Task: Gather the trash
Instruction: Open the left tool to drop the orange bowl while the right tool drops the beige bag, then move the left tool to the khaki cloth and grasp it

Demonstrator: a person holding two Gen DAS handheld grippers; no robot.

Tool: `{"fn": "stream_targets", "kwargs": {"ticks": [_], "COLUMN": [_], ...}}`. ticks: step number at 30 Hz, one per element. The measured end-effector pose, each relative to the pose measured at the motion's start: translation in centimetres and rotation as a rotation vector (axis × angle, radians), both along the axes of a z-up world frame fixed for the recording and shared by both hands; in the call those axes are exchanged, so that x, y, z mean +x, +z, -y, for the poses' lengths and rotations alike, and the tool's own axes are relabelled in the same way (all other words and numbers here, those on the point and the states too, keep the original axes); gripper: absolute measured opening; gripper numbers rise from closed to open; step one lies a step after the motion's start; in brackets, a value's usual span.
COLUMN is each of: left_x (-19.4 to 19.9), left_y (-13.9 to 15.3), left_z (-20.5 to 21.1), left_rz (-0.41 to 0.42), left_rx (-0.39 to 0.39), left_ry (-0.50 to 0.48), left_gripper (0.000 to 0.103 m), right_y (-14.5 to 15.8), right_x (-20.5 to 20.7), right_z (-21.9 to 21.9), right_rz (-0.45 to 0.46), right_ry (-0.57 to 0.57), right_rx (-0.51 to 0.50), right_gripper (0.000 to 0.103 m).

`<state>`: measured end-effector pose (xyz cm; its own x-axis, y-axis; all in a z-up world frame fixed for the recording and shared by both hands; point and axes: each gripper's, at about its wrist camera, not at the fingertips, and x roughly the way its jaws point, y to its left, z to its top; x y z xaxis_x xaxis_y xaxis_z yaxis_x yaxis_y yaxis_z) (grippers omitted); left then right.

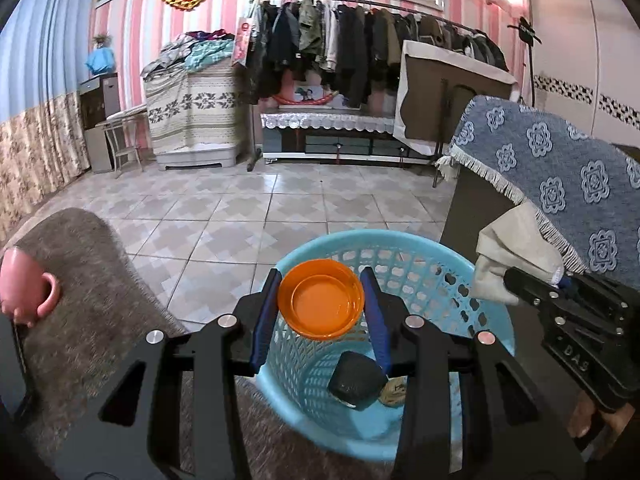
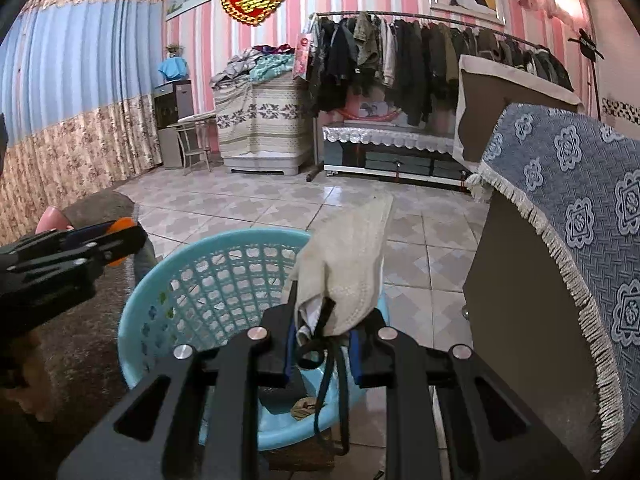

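My left gripper (image 1: pixel 322 300) grips an orange dish (image 1: pixel 321 298) over the blue basket (image 1: pixel 492 332). My right gripper (image 2: pixel 324 344) pinches a pale cloth (image 2: pixel 348 268) beside it.

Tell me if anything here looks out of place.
One oddity: the orange dish clamped in the left tool over the blue basket looks intact and reusable, unlike the worn mask in the right tool. Nothing spilled.
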<state>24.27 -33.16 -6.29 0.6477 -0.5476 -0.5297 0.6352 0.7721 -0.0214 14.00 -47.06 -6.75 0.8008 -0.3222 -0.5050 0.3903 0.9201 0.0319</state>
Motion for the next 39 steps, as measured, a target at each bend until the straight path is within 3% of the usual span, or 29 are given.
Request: {"fn": "stream_targets", "kwargs": {"ticks": [2, 4, 10, 20, 26, 27, 28, 29, 31, 34, 39], "left_x": [0.1, 0.2, 1.1, 2.9, 2.7, 2.7, 2.6, 2.5, 2.2, 1.8, 1.0], "left_y": [-0.3, -0.3, 1.0, 1.9, 1.8, 1.9, 2.0, 2.2, 2.3, 2.7, 3.3], "left_z": [0.4, 0.3, -1.8, -6.5, -7.8, -8.1, -8.3, -8.6, -8.9, -9.7, -11.1], "left_rz": [0.008, 0.021, 0.047, 0.03, 0.052, 0.053, 0.054, 0.058, 0.063, 0.071, 0.071], "left_rx": [0.015, 0.008, -0.036, -0.071, -0.029, -0.027, -0.027, -0.028, -0.027, -0.03, -0.051], "left_ry": [-0.011, -0.001, 0.076, 0.222, 0.255, 0.259, 0.26, 0.262, 0.267, 0.274, 0.295], "left_gripper": [0.05, 0.069, 0.092, 0.095, 0.096, 0.096, 0.096, 0.096, 0.097, 0.097, 0.097], "right_y": [-0.1, -0.2, -0.5, -0.8, -1.6, -1.7, -1.8, -1.9, -1.7, -1.2, -0.1], "right_x": [0.1, 0.2, 0.5, 1.8, 4.4, 4.7, 5.1, 5.3, 5.4, 5.3, 4.0], "right_z": [0.3, 0.4, 0.3, -0.5, -1.9, -2.0, -2.0, -2.0, -2.2, -2.5, -2.6], "right_rz": [0.0, -0.001, -0.006, -0.002, -0.024, -0.028, -0.033, -0.032, -0.013, -0.013, 0.021], "right_ry": [-0.004, -0.004, 0.003, 0.025, 0.036, 0.029, 0.022, 0.017, 0.013, -0.001, -0.025], "right_rx": [0.001, 0.0, 0.003, 0.015, 0.015, 0.014, 0.015, 0.015, 0.005, -0.028, -0.031], "right_gripper": [0.02, 0.02, 0.02, 0.02, 0.023, 0.025, 0.036, 0.057, 0.073, 0.075, 0.091]}}
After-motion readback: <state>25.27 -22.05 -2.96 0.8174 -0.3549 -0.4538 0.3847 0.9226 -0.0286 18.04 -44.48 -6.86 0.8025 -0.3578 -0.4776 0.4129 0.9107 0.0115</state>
